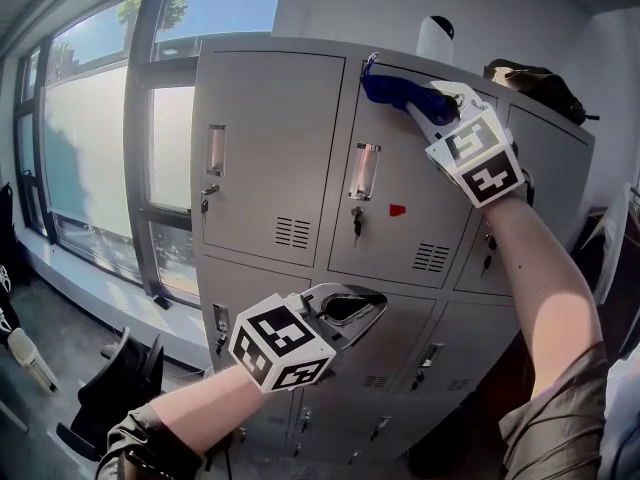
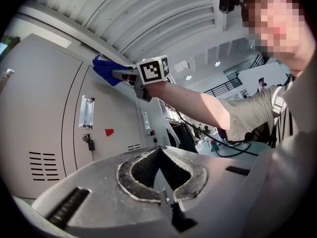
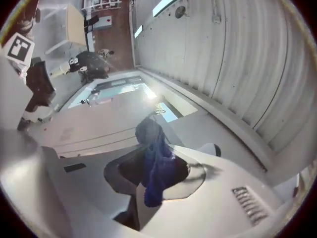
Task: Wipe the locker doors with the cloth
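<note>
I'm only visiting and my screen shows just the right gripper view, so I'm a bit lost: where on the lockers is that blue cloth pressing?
Observer: The cloth is at the top edge of the upper middle locker door, pinched in the right gripper.
Operator: What is the other gripper doing?
Observer: The left gripper is held lower down, shut with nothing in it.
Operator: Is there anything on that door to wipe around?
Observer: Yes, a key hangs from the lock under the handle, and a small red mark sits beside it.
</note>
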`<action>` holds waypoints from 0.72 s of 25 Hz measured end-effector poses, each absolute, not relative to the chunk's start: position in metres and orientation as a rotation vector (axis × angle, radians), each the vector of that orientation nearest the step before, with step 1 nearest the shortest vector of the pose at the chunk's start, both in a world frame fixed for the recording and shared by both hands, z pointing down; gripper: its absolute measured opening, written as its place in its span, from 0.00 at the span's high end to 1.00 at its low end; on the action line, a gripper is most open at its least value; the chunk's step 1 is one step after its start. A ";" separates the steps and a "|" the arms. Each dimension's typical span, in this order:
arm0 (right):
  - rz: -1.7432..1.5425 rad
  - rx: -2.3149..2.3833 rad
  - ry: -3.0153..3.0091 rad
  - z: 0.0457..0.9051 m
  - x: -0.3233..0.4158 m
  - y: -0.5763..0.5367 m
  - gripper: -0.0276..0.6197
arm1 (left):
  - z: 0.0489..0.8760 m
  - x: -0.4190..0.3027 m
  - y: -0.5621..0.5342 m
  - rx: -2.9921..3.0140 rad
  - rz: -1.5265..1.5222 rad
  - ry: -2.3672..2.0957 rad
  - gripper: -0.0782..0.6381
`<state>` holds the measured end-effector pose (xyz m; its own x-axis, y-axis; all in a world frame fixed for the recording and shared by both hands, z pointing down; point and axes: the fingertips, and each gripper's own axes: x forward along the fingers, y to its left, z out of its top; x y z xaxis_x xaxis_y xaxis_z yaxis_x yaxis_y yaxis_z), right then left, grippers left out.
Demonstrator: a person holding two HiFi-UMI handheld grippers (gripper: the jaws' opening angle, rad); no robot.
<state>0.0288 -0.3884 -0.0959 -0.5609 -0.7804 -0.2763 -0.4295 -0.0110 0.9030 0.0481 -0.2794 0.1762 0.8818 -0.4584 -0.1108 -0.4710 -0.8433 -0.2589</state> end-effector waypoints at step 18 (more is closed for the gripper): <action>-1.890 1.235 -1.110 -0.059 -0.003 -0.427 0.84 | 0.189 0.012 -0.279 -2.793 0.107 0.781 0.88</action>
<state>-0.0032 -0.4268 -0.0587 -0.3742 -0.8320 -0.4095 0.0479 -0.4583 0.8875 0.0122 -0.2791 0.1895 0.8545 -0.5019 -0.1339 -0.5194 -0.8286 -0.2089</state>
